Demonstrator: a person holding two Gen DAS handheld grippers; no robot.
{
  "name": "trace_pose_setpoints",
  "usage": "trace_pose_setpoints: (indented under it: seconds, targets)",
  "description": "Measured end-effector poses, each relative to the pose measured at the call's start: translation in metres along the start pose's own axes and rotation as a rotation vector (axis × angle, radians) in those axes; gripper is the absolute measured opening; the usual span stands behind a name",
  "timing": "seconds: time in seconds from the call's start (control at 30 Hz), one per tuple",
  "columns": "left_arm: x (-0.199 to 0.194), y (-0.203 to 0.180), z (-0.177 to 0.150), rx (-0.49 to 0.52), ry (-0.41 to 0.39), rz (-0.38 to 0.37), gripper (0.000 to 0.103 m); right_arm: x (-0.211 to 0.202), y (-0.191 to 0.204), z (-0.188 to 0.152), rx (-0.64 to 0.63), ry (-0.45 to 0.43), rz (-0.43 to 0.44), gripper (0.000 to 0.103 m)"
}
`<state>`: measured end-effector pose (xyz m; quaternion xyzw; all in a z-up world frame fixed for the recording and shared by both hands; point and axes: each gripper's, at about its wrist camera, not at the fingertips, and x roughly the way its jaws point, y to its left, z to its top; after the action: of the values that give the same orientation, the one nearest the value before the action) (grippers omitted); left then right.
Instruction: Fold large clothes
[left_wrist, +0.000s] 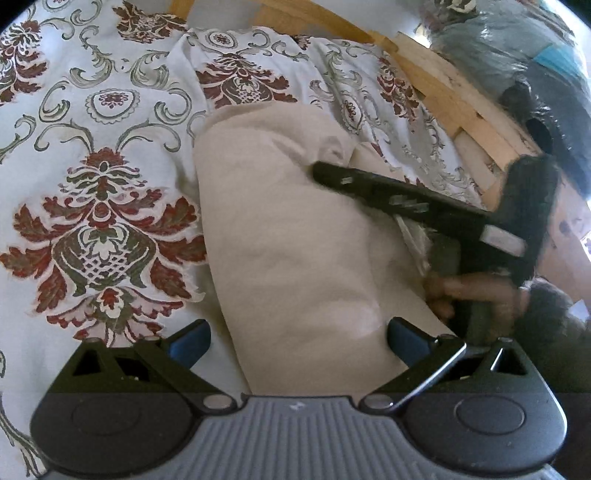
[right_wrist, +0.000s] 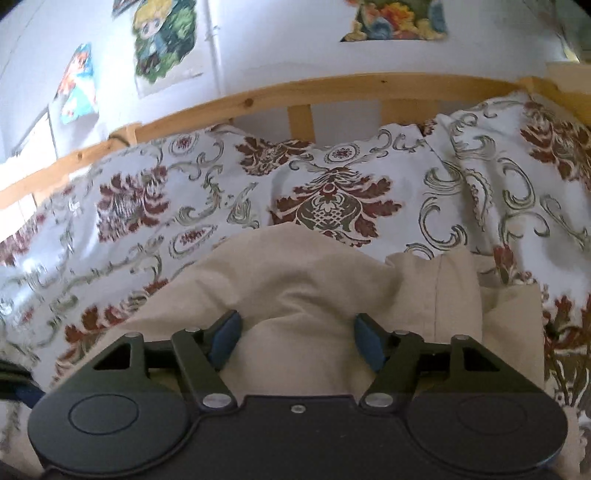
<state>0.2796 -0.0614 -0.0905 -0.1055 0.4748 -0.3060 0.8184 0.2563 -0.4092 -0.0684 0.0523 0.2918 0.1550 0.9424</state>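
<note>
Now, going left to right in the left wrist view: the patterned bedspread (left_wrist: 99, 155) with its red and green damask motifs fills the left half of the frame. At centre lies the beige garment (left_wrist: 295, 236), folded into a thick bundle running from mid-frame down to the bottom edge. The left gripper (left_wrist: 297, 341) spans the garment's lower end with its blue-padded fingers (left_wrist: 190, 345) spread wide, closed on nothing. To the right, the right gripper (left_wrist: 424, 201) reaches in as a dark bar, its tip against the garment's upper right edge. A wooden bed frame (left_wrist: 443, 96) curves across the upper right.

In the right wrist view, paper pictures (right_wrist: 162, 40) hang on the wall at upper left. The garment (right_wrist: 295, 273) sits bottom centre, bunched up between the right gripper's (right_wrist: 295, 334) wide-set fingers, which do not pinch it.
</note>
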Motion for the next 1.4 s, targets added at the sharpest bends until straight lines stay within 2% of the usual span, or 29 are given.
trace_pose_setpoints:
  seconds: [0.1, 0.2, 0.27, 0.33, 0.4, 0.47, 0.53, 0.57, 0.67, 0.8, 1.0, 1.07, 1.13, 1.17, 1.27, 1.33, 1.4]
  targets:
    - [-0.006, 0.001, 0.001, -0.008, -0.01, -0.006, 0.102, -0.044, 0.012, 0.006, -0.02, -0.037, -0.077, 0.073]
    - [-0.01, -0.001, 0.006, 0.003, -0.023, -0.009, 0.102, -0.097, 0.018, -0.002, -0.035, -0.104, -0.246, 0.088]
    - [-0.011, -0.002, 0.009, -0.005, -0.029, -0.015, 0.102, -0.127, 0.012, -0.013, 0.038, -0.143, -0.374, 0.098]
    - [-0.01, -0.001, 0.012, -0.035, -0.035, -0.015, 0.102, -0.144, -0.005, -0.027, 0.161, -0.166, -0.43, 0.099]
    - [-0.008, 0.003, 0.016, -0.078, -0.03, -0.02, 0.102, -0.145, -0.028, -0.042, 0.266, -0.154, -0.401, 0.099]
    - [-0.005, 0.008, 0.019, -0.109, -0.027, -0.025, 0.102, -0.139, -0.048, -0.056, 0.358, -0.147, -0.32, 0.097]
    - [-0.002, 0.016, 0.021, -0.14, -0.027, -0.021, 0.102, -0.125, -0.059, -0.063, 0.4, -0.113, -0.28, 0.097]
    - [0.0, 0.02, 0.022, -0.157, -0.023, -0.023, 0.102, -0.118, -0.06, -0.064, 0.401, -0.097, -0.275, 0.097]
    - [0.006, 0.028, 0.023, -0.2, -0.006, -0.041, 0.103, -0.105, -0.064, -0.062, 0.384, -0.125, -0.236, 0.097]
    - [0.009, 0.026, 0.024, -0.188, -0.003, -0.029, 0.103, -0.097, -0.067, -0.058, 0.353, -0.125, -0.19, 0.097]
    - [0.011, 0.022, 0.028, -0.17, 0.009, -0.015, 0.103, -0.093, -0.08, -0.046, 0.332, -0.142, -0.214, 0.096]
    - [0.012, 0.021, 0.028, -0.159, 0.016, -0.017, 0.103, -0.087, -0.089, -0.037, 0.296, -0.104, -0.185, 0.096]
    - [0.014, 0.023, 0.029, -0.148, 0.026, -0.027, 0.103, -0.077, -0.096, -0.034, 0.305, -0.035, -0.081, 0.095]
    - [0.017, 0.025, 0.03, -0.15, 0.034, -0.036, 0.103, -0.075, -0.096, -0.035, 0.307, -0.026, -0.062, 0.095]
    - [0.023, 0.03, 0.031, -0.179, 0.055, -0.065, 0.103, -0.067, -0.092, -0.041, 0.28, 0.015, -0.068, 0.094]
    - [0.027, 0.03, 0.031, -0.184, 0.065, -0.076, 0.103, -0.064, -0.09, -0.043, 0.271, 0.009, -0.058, 0.094]
    - [0.031, 0.029, 0.034, -0.181, 0.084, -0.078, 0.103, -0.06, -0.091, -0.044, 0.286, 0.003, -0.047, 0.089]
